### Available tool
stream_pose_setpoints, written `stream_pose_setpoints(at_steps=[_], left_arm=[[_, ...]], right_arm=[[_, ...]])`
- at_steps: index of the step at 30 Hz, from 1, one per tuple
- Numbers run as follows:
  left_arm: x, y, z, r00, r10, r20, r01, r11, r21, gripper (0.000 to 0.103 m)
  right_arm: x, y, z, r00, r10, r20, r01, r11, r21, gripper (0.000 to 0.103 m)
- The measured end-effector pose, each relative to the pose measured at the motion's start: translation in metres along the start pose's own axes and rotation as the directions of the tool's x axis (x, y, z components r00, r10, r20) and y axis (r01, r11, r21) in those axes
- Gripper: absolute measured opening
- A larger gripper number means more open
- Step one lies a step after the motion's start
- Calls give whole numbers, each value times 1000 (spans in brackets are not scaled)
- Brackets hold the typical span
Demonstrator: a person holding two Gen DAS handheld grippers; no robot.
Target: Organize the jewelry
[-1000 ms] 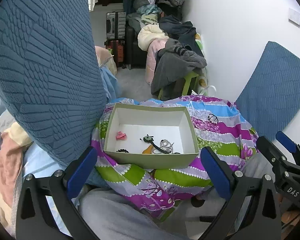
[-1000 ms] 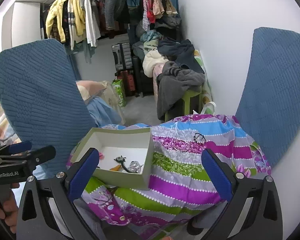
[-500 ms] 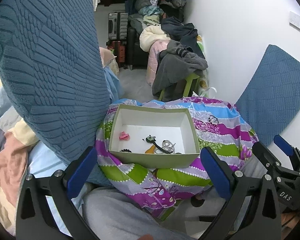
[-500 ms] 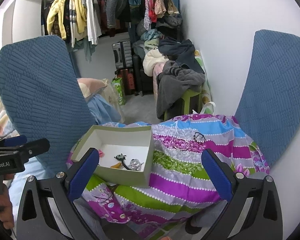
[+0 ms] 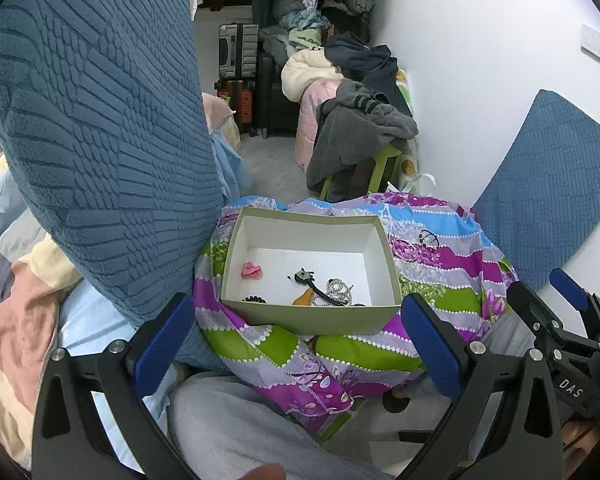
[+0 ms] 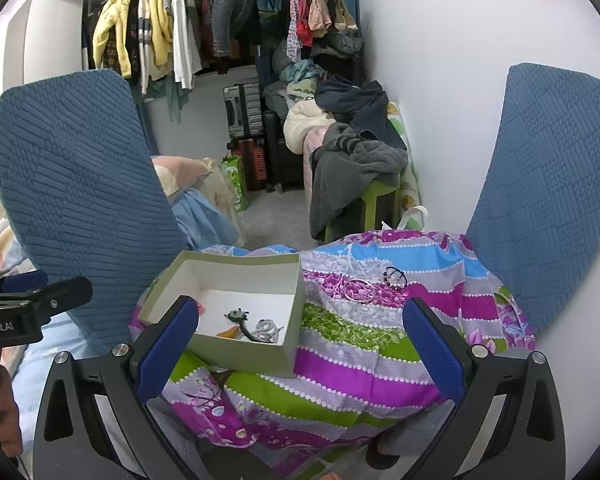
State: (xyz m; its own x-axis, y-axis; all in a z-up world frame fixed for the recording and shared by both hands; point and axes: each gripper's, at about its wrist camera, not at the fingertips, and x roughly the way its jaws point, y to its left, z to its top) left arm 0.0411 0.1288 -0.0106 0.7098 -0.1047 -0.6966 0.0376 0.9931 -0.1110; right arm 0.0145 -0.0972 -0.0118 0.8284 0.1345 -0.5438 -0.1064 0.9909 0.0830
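Left jaws (image 5: 296, 340): stood wide open, nothing between the pads; they hung low before the box (image 5: 312, 316), not touching it.

Right jaws (image 6: 300, 344): likewise spread wide and empty, over the near slope of the cloth (image 6: 380, 360), well short of the loose pieces.

Change over the last second: slight. Both views had drawn back and risen a little; the box sat a shade farther off in my left view, and the right view took in more of the room. Nothing on the cloth or in the box had shifted. I judged this a pause between picks, not a pick under way.

Box: green outside, white inside, open, resting on the striped cloth. Contents: pink clip (image 5: 251, 270) at the left; black hair tie (image 5: 254, 300) by the near wall; dark flower pin (image 5: 304, 276); orange piece (image 5: 304, 300); silver chain (image 5: 338, 288) in a heap.

Outside the box, on the cloth to its right: silver bangle (image 6: 359, 290) and, just beside it, dark beaded bracelet (image 6: 396, 277).

Judgement: task partly done. Two pieces were left to go in; the right jaws sat nearer and would have had to reach forward and down. The thin bangle lay flat on soft cloth, likely awkward to pinch.
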Motion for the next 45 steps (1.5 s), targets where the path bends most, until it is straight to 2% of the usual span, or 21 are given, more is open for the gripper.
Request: stream_pose_setpoints(at_steps=[45], left_arm=[[1,3,-3,1000,4,-31,-4,1000,-18,102]], right_arm=[[8,-6,-7,1000,-18,-19,18,1000,-12,103]])
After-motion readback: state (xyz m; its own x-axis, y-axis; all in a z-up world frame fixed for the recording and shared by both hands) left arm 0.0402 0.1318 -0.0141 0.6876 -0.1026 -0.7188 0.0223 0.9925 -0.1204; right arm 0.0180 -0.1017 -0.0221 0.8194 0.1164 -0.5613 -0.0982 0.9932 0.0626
